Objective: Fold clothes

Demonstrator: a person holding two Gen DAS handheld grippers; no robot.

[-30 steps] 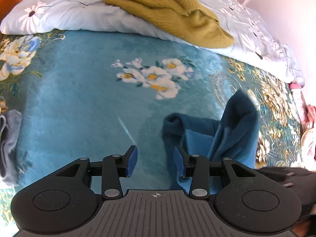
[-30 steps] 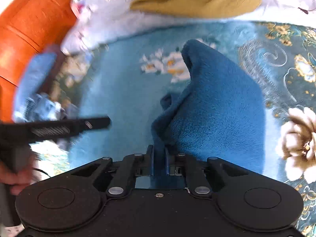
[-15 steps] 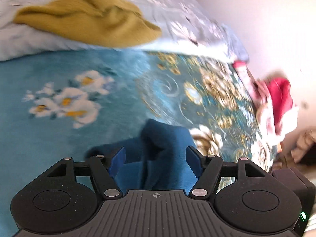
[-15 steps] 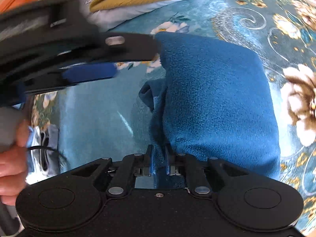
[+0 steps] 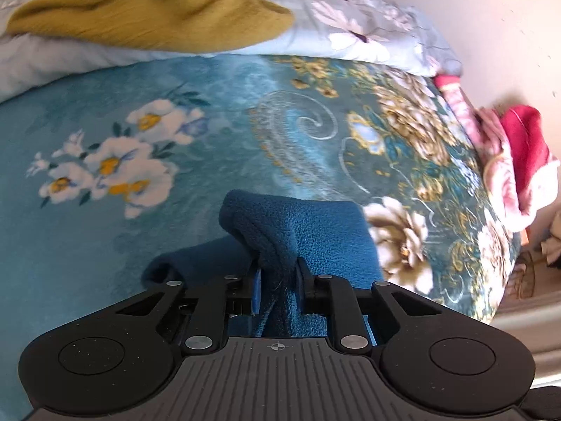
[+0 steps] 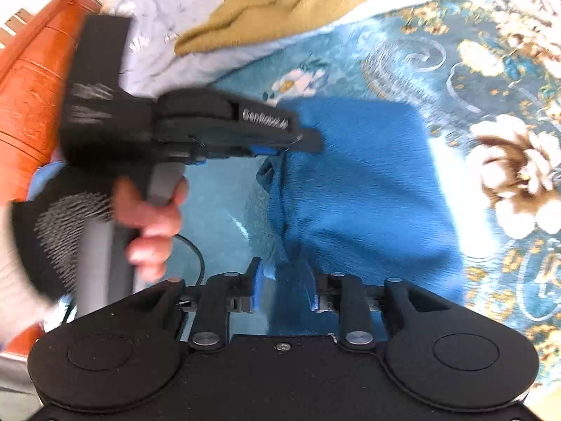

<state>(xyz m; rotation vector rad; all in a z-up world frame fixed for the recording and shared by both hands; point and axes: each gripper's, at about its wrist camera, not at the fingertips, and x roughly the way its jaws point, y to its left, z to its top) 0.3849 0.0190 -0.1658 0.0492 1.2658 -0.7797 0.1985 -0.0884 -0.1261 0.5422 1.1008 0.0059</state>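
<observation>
A dark blue fleece garment [image 5: 322,231] lies partly folded on the teal flowered bedspread [image 5: 87,266]. My left gripper [image 5: 278,268] points down at it, its jaws closing, and the pads pinch a raised fold of the fleece. In the right wrist view the same garment [image 6: 368,182] spreads ahead, and the left gripper [image 6: 294,144] bites its far left edge, held by a hand [image 6: 150,217]. My right gripper [image 6: 282,270] sits at the near edge with its jaws opening. A ridge of fleece lies loose between its fingers.
A mustard knitted sweater [image 5: 147,10] lies on a pale flowered duvet [image 5: 350,17] at the back of the bed. Pink and red cloths [image 5: 519,161] are piled at the right edge by the wall. An orange wooden headboard [image 6: 31,98] stands at the left.
The left gripper swung right to the fleece, spread around a raised fold and then closed on it. The right gripper, earlier clamped on the near edge, has spread its fingers.
</observation>
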